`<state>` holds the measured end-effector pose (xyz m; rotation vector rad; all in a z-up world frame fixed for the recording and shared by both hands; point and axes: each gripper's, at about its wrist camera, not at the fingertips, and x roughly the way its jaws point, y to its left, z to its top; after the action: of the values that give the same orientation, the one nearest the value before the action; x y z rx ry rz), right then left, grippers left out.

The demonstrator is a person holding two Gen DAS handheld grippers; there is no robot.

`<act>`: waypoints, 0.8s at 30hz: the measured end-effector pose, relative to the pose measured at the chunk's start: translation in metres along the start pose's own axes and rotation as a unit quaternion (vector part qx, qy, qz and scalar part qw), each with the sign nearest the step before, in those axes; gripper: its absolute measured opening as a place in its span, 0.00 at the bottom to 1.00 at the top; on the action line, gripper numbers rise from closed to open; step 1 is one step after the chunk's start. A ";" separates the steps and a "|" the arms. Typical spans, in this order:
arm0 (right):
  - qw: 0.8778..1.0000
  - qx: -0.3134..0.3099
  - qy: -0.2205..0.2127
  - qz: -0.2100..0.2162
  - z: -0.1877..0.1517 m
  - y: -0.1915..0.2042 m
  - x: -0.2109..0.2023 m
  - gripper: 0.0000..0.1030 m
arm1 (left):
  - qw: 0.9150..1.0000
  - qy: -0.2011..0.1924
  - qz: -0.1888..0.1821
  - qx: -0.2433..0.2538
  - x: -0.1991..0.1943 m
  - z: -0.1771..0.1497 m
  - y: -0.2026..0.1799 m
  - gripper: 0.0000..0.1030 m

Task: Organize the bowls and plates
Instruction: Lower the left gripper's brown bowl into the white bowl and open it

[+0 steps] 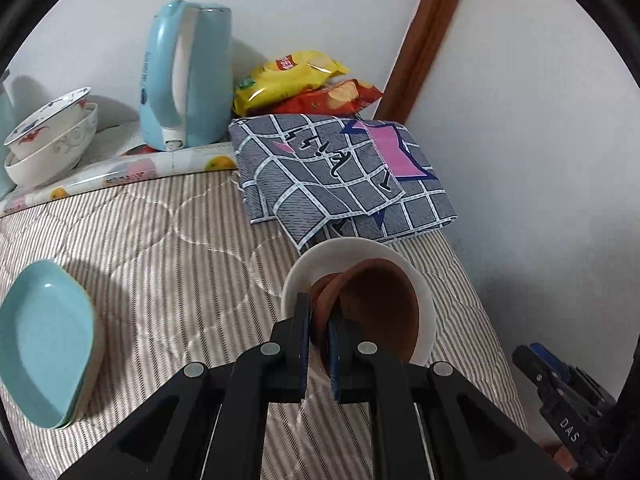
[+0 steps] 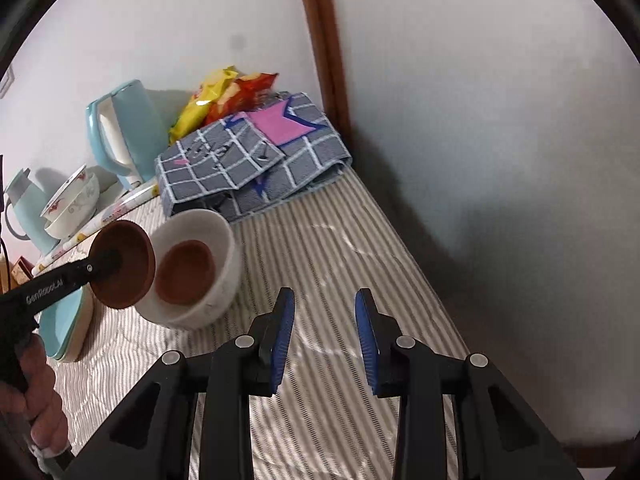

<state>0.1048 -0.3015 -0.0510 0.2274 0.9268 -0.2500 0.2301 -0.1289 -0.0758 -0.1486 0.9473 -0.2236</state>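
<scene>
- Left wrist view: left gripper point(image 1: 319, 322) clamps the rim of a small brown clay bowl point(image 1: 376, 308), held over the white ceramic bowl point(image 1: 426, 300); nesting looks unfinished. Stacked turquoise dishes point(image 1: 44, 344) sit left of the white bowl, patterned porcelain bowls point(image 1: 48, 136) far behind.
- Right wrist view: right gripper point(image 2: 325, 340), jaws parted and empty, hovers right of the white ceramic bowl point(image 2: 224, 240), which already holds a second brown clay bowl point(image 2: 184, 272).

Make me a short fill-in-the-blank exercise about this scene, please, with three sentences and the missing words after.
1. The left gripper is shut on the rim of a small ____ bowl.
2. A second brown bowl lies inside the ____ bowl.
3. The right gripper holds ____ between its blue pads.

Missing words: brown; white; nothing
</scene>
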 end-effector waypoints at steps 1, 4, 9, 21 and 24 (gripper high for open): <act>1.000 0.004 0.001 0.002 -0.002 -0.004 0.001 0.31 | 1.000 0.001 0.001 0.004 0.003 0.000 -0.002 0.08; 1.000 0.007 0.001 0.002 -0.006 -0.010 0.003 0.31 | 1.000 0.007 0.006 0.007 0.013 0.001 -0.005 0.08; 1.000 0.008 0.006 0.000 -0.013 -0.016 0.005 0.31 | 1.000 0.016 0.009 0.008 0.026 0.003 -0.008 0.08; 1.000 0.015 0.010 0.016 -0.019 -0.009 0.008 0.31 | 1.000 0.028 0.006 0.013 0.045 0.004 -0.008 0.09; 1.000 0.008 0.013 0.014 -0.020 -0.005 0.010 0.31 | 0.999 0.032 0.003 0.011 0.049 0.004 -0.008 0.09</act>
<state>0.0937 -0.3014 -0.0707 0.2583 0.9464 -0.2288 0.2596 -0.1486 -0.1104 -0.1180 1.0089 -0.2346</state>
